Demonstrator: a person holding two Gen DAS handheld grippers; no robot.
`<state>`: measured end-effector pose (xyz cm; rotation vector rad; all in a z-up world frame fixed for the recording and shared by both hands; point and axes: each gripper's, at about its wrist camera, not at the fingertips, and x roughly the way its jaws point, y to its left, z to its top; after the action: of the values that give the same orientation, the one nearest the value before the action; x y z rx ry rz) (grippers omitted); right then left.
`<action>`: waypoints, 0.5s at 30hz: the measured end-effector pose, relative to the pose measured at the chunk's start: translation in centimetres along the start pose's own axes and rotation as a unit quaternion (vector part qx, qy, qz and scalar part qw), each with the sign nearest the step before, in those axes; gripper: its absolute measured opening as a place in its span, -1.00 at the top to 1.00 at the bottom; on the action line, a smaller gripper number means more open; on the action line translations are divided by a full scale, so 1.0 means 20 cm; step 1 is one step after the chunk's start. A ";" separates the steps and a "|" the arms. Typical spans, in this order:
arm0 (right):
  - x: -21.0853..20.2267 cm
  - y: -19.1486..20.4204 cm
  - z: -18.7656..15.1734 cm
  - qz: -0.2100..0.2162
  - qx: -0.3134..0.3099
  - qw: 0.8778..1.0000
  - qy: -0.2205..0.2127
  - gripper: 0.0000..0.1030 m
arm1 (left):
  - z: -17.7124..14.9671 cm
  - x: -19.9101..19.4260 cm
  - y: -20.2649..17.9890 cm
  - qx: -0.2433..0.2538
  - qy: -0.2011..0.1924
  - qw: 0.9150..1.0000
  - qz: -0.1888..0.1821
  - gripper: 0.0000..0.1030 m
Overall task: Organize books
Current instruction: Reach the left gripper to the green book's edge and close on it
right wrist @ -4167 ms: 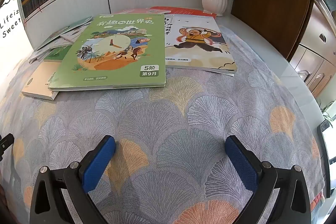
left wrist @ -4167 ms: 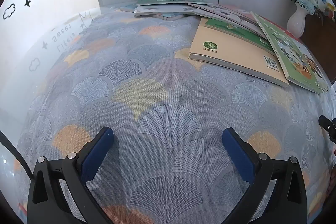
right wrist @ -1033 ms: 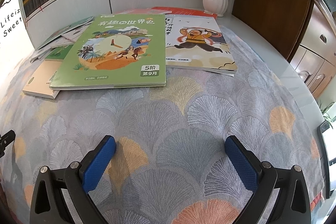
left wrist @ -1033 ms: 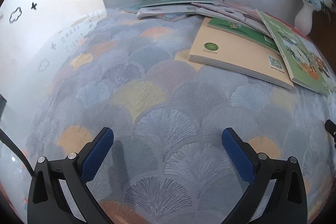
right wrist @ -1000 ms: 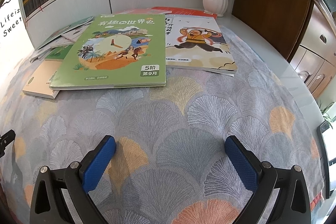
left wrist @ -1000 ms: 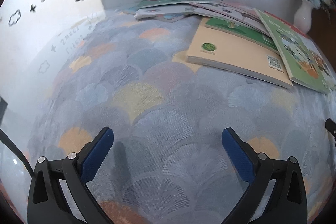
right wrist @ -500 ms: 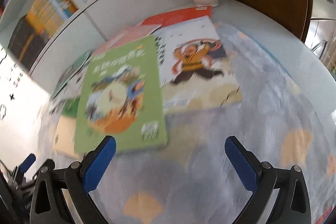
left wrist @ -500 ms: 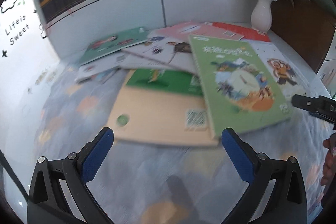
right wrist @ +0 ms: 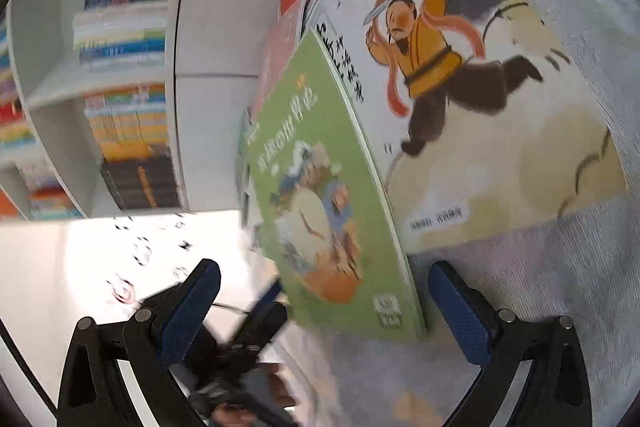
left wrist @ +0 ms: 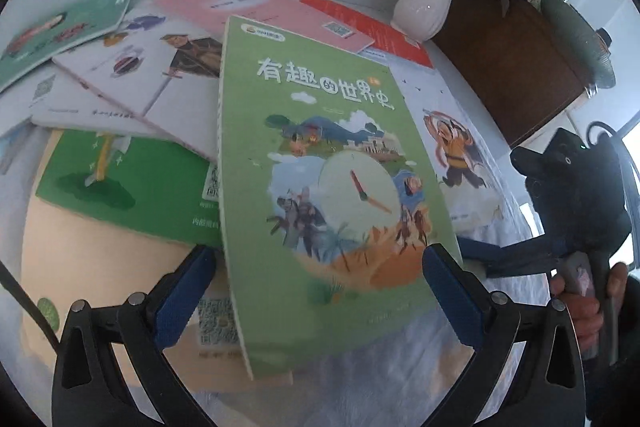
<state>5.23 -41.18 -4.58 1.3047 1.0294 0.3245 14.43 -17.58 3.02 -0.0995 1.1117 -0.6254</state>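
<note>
While books overlap, white vase stands beside red book.

Green book overlaps swordsman book; right gripper jaws spread.

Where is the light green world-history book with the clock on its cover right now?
In the left wrist view the light green book lies centre frame on top of the pile, overlapping the tan book on its left and the swordsman book on its right.
</note>
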 end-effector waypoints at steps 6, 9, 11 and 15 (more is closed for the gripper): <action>0.09 0.03 0.06 -0.020 0.034 0.997 0.069 -1.00 | 0.00 -0.01 0.04 -0.012 -0.007 0.998 -0.054 -0.97; 0.17 0.11 0.04 -0.061 -0.015 0.995 0.083 -1.00 | 0.02 -0.02 0.06 -0.036 0.010 0.996 -0.076 -0.96; 0.21 0.18 0.02 -0.092 -0.063 0.990 0.092 -1.00 | 0.02 -0.02 0.03 -0.028 0.015 0.998 -0.047 -0.85; 0.22 0.19 0.02 -0.102 -0.077 0.988 0.086 -0.71 | -0.02 -0.02 -0.04 0.013 0.004 0.999 0.053 -0.22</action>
<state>9.21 -37.20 -3.07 1.0370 1.2482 0.3573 13.65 -18.02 3.55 -0.0158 1.1091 -0.5462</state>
